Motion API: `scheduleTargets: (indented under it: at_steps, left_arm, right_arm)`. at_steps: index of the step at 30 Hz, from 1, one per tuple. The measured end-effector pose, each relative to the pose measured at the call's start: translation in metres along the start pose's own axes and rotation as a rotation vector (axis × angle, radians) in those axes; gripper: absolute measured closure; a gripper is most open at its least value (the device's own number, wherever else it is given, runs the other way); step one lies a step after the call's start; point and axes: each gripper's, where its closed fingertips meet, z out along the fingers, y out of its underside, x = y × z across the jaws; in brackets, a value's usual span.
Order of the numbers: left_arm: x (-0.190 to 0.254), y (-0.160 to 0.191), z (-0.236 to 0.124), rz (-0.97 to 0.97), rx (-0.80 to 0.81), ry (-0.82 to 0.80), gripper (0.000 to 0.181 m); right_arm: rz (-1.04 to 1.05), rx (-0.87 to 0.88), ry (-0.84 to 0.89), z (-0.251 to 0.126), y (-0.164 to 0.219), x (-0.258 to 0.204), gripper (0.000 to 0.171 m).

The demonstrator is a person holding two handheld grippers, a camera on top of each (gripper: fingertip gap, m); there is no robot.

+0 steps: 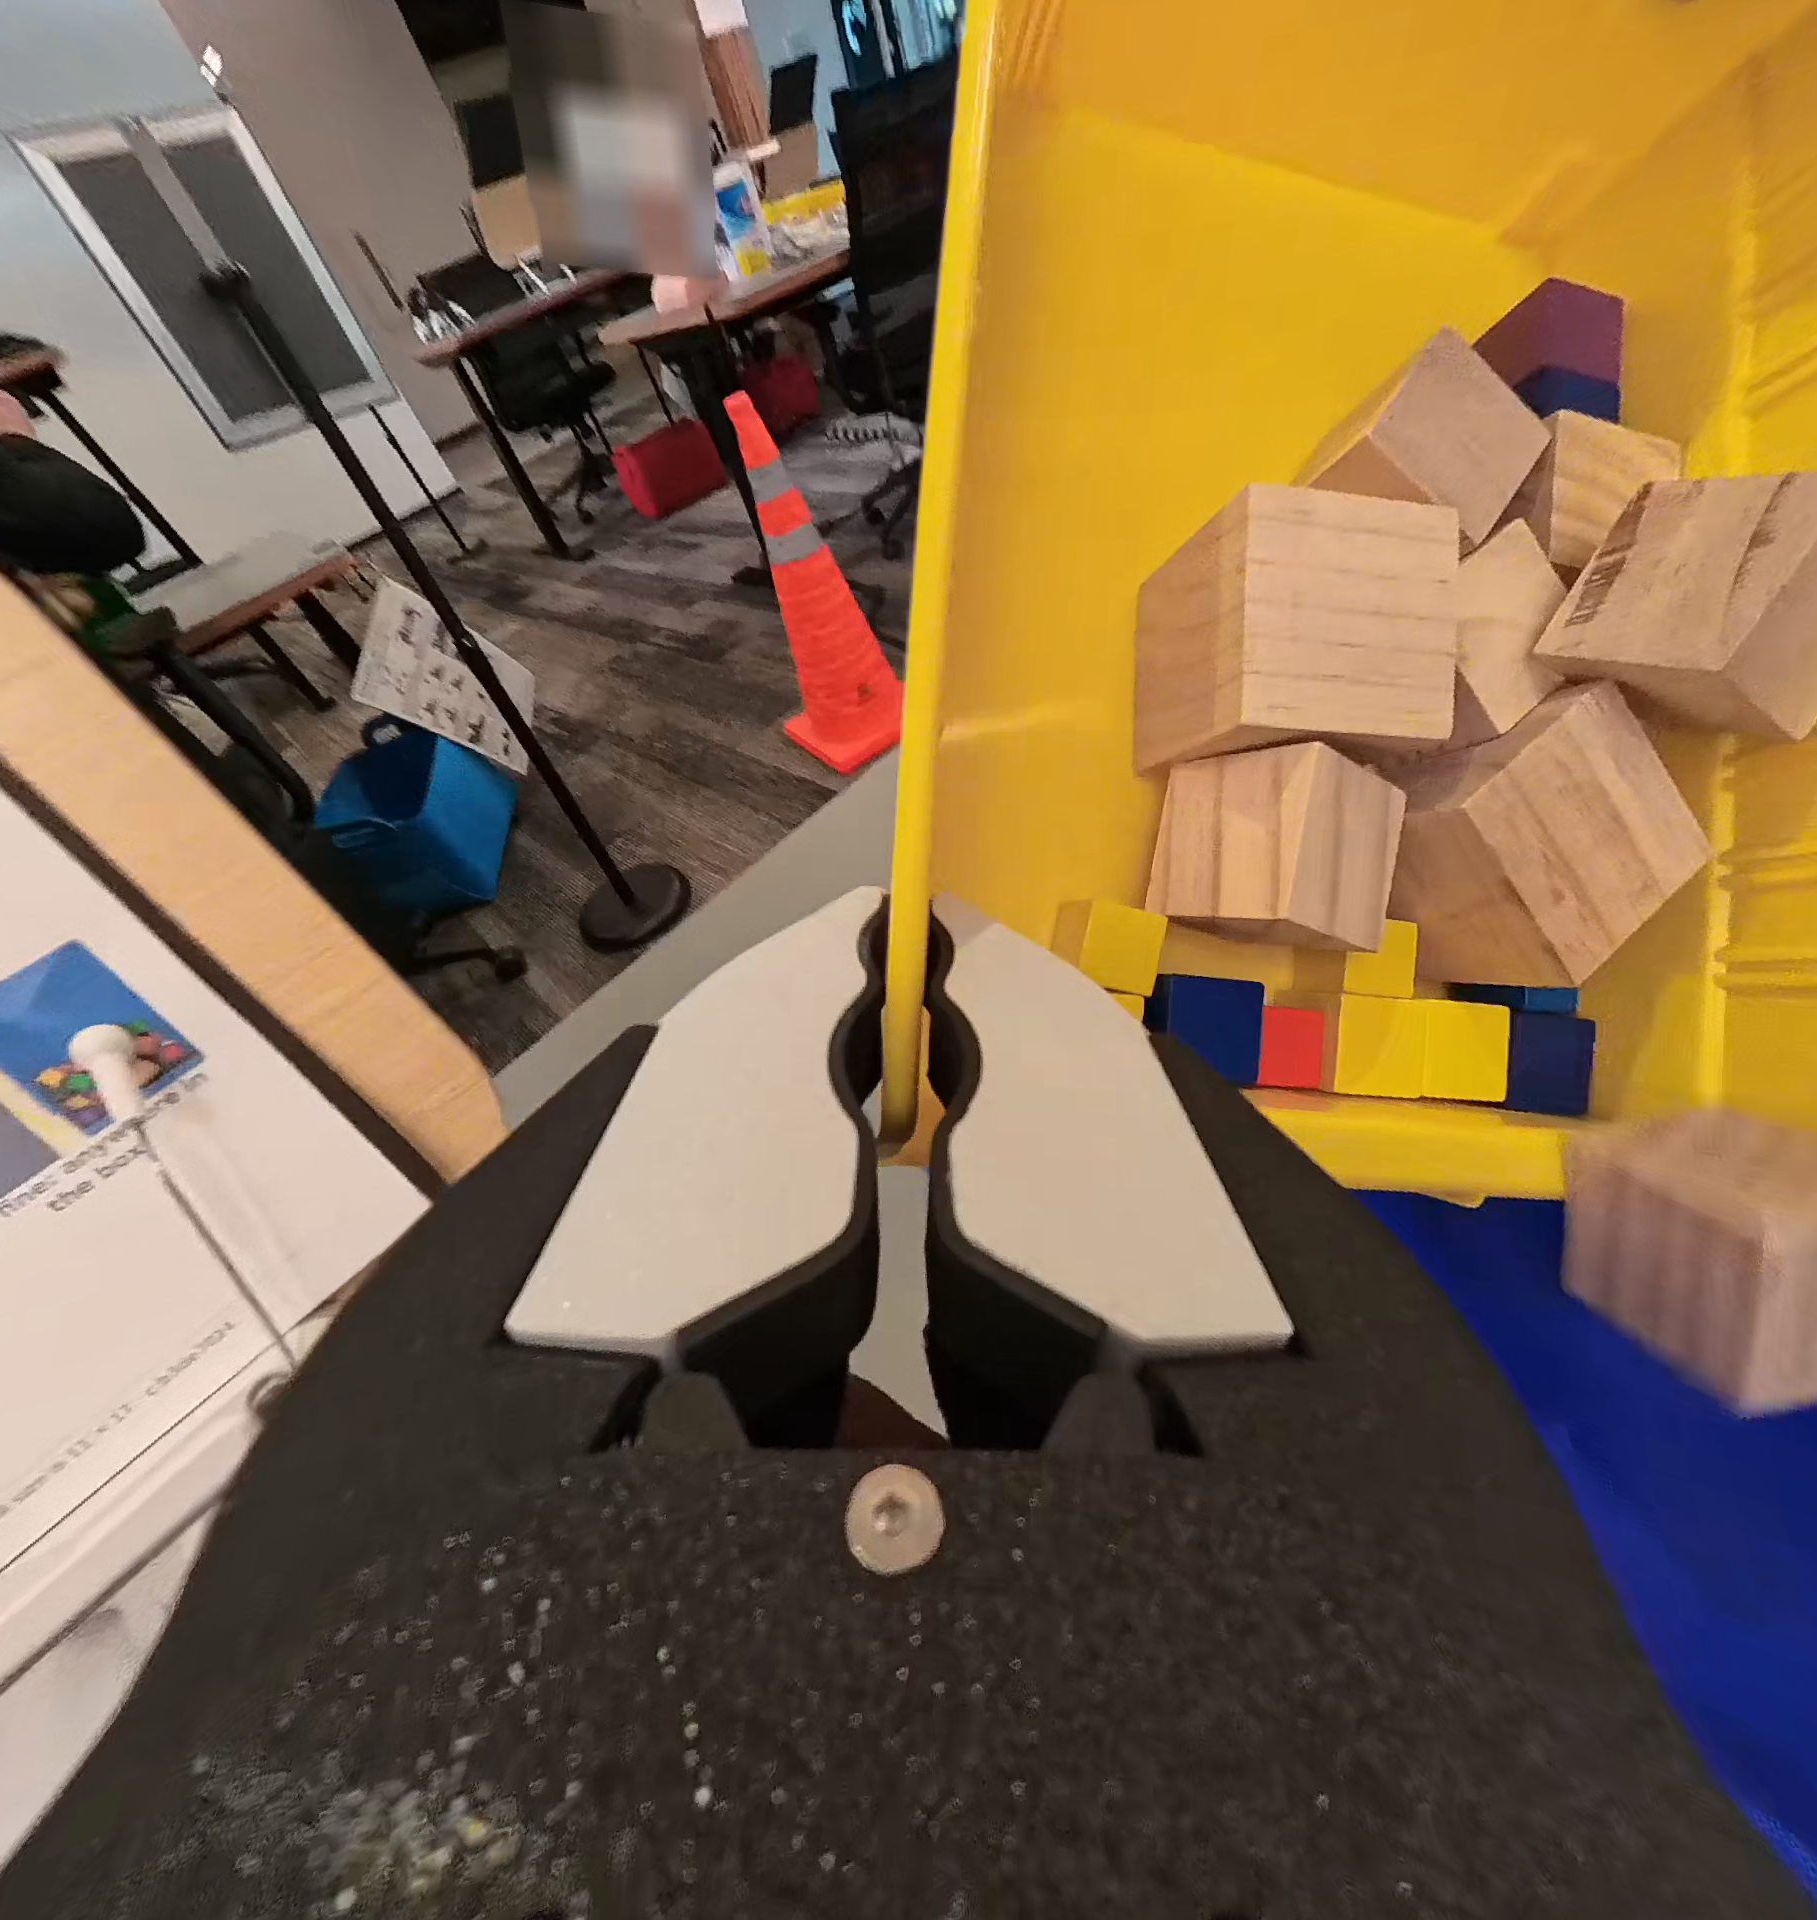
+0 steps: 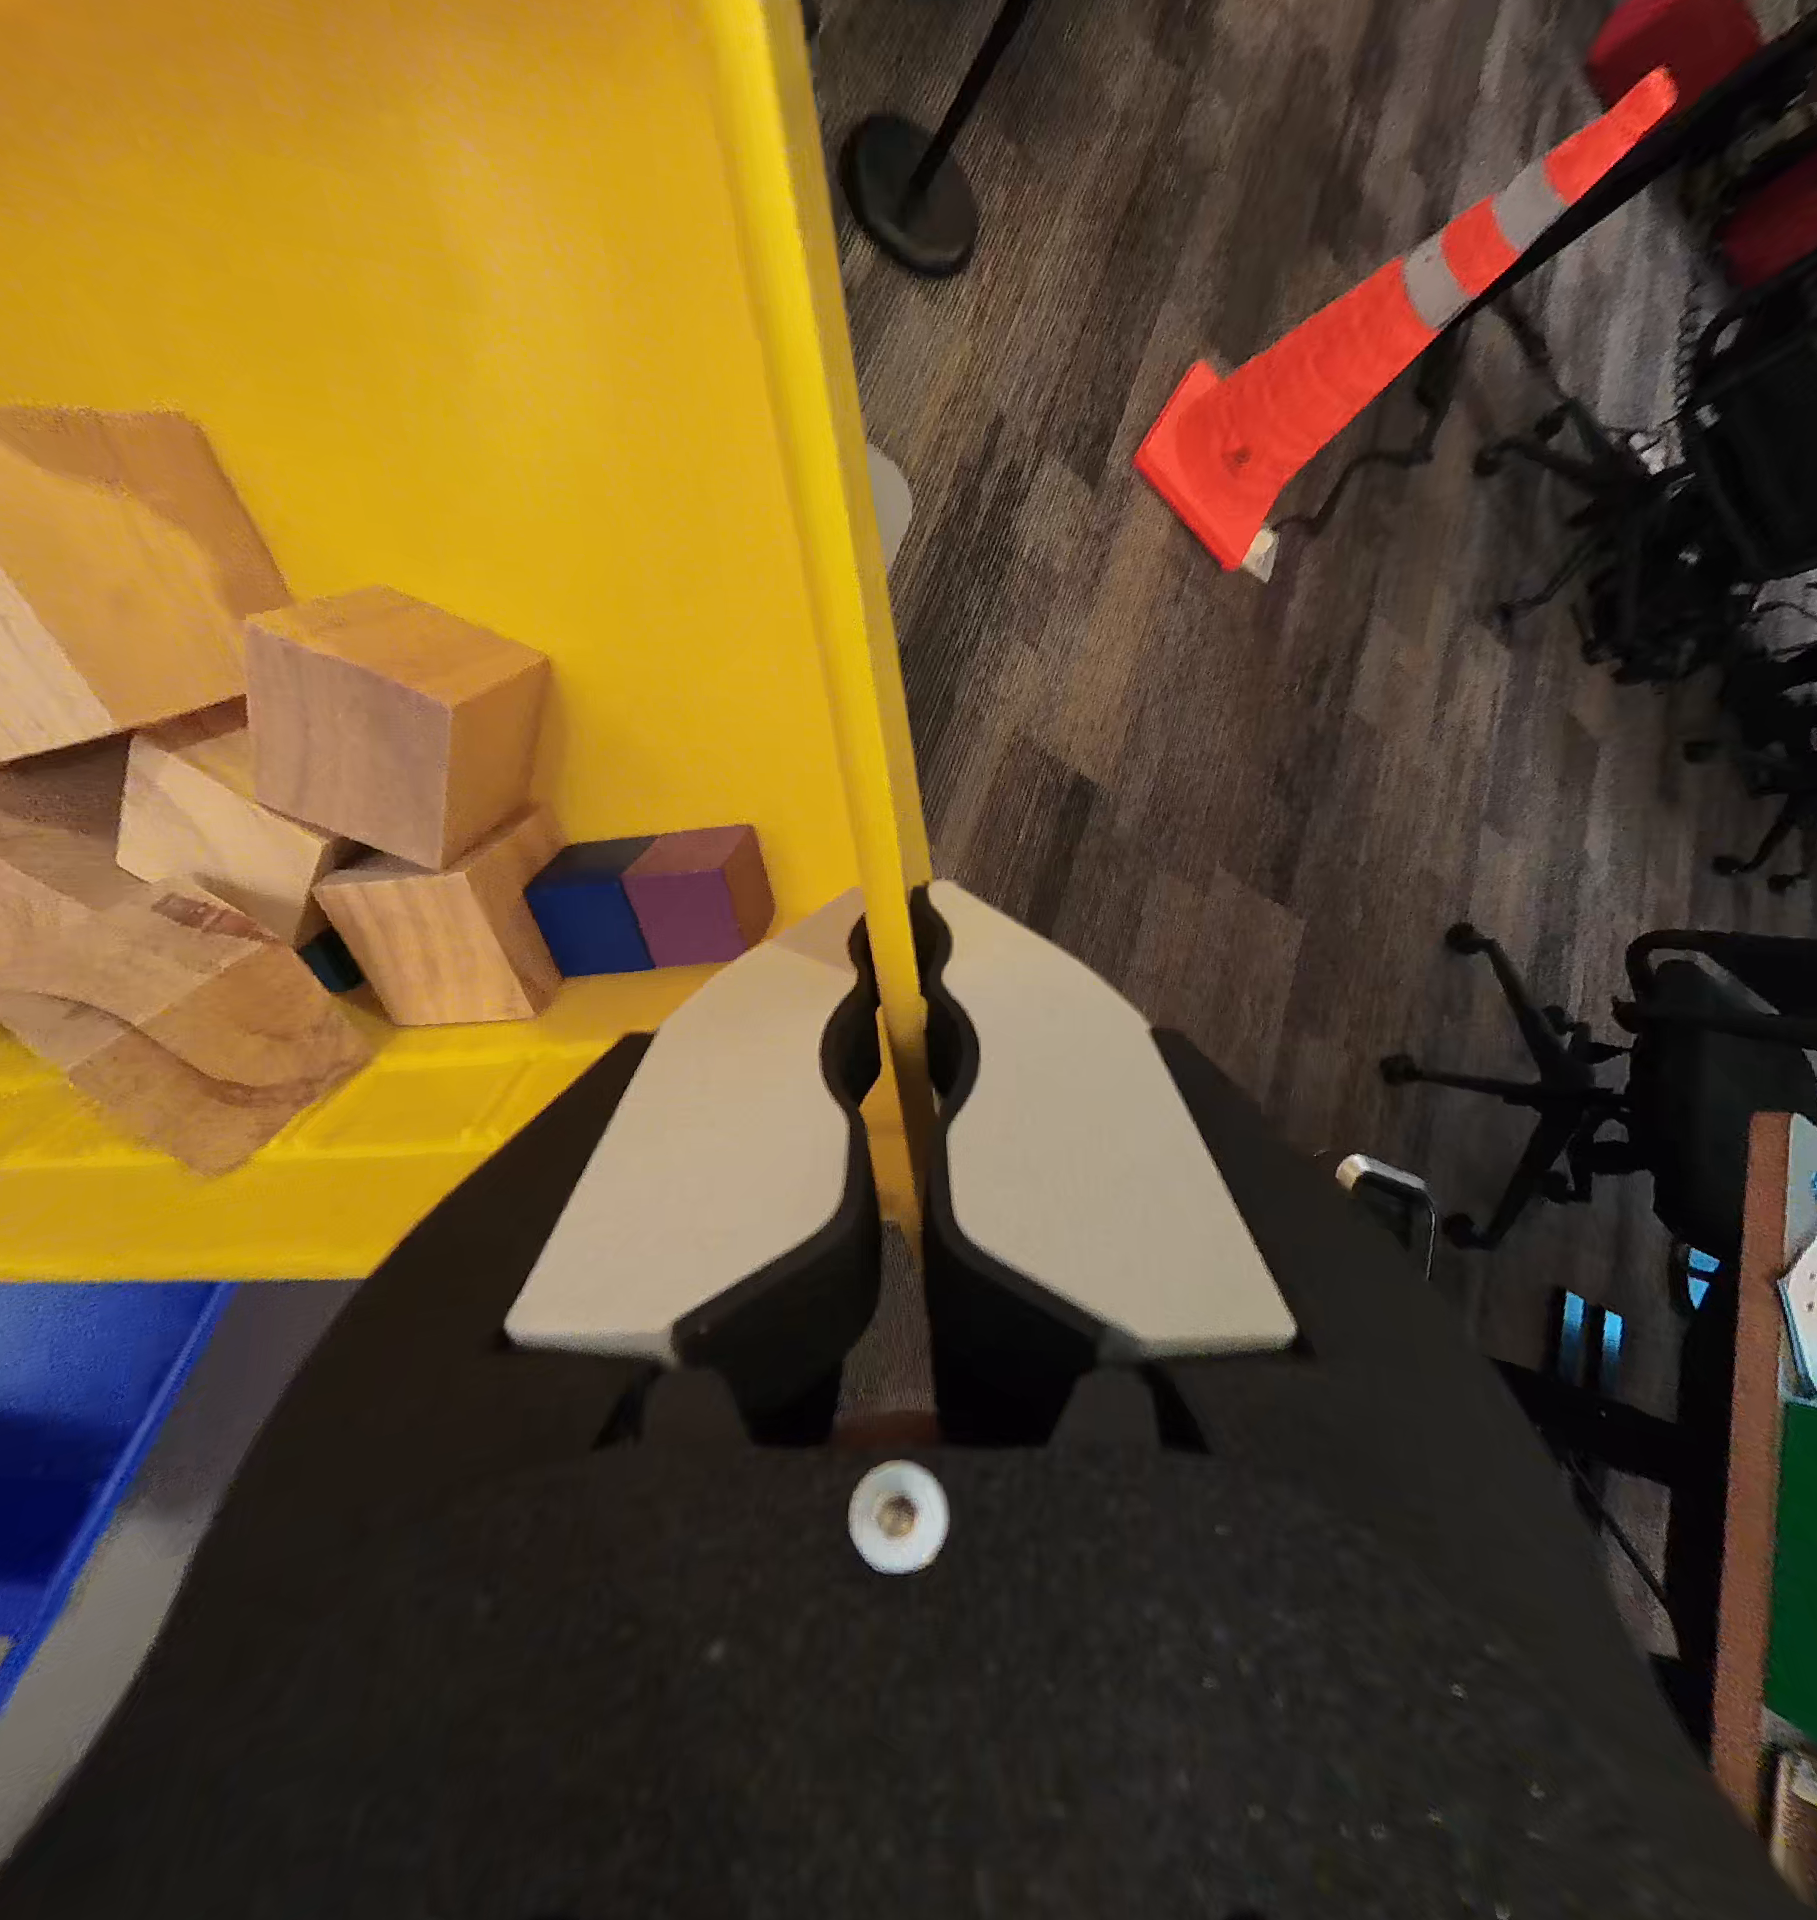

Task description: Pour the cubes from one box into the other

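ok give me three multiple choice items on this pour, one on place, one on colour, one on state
1. Where is the left claw clamped?
A. on the yellow box's side wall
B. on a wooden cube
C. on the cone

2. What colour is the box below the yellow one?
A. green
B. blue
C. red

3. What is the blurred wooden cube doing?
A. lying flat on the floor
B. held in the right claw
C. dropping past the yellow rim

Key: 1 A, the thin yellow wall sits between its fingers; 2 B, the blue box shows under the yellow rim; 3 C, it is blurred, outside the box, over blue. The right claw grips the opposite wall.
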Motion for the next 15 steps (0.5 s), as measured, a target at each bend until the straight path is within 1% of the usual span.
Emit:
scheduleTargets:
  at_steps: [3, 5, 10, 15]
  left_arm:
    - [-0.004, -0.001, -0.009, 0.045, 0.077, -0.055, 0.178]
    - [-0.005, 0.000, -0.013, 0.071, 0.121, -0.087, 0.178]
    - [-0.006, 0.004, -0.020, 0.066, 0.214, -0.143, 0.178]
    - [-0.004, 0.012, -0.023, 0.107, 0.262, -0.197, 0.178]
  right_arm:
    - [0.015, 0.086, 0.075, -0.014, -0.013, -0.004, 0.167]
    - [-0.029, 0.133, 0.153, -0.023, -0.014, -0.007, 0.167]
    - [-0.012, 0.282, 0.285, -0.041, -0.010, -0.020, 0.167]
    - [-0.055, 0.365, 0.394, -0.053, -0.002, -0.031, 0.167]
